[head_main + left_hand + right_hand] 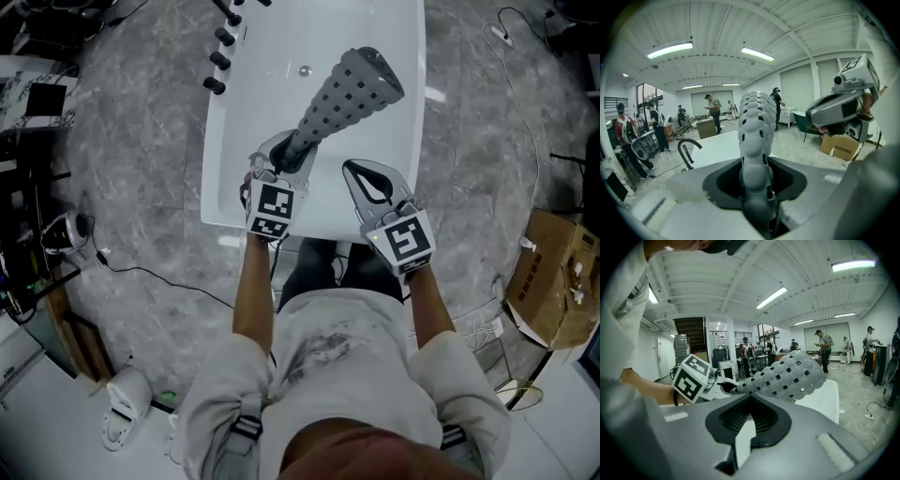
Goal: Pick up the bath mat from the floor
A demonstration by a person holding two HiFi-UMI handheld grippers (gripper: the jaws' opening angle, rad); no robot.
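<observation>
Left gripper [284,155] clamped on bunched end of mat [352,94], right gripper [367,178] held at its 3 o'clock, jaws closed, empty, mat lifted off floor, pointed to 1 o'clock over tub [272,56], taps [221,47] at 11 o'clock.

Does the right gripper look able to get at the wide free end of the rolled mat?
Probably yes. The left gripper holds the rolled mat by its narrow end, pointing out over the tub. The right gripper sits just beside it, empty, with nothing between them.
</observation>
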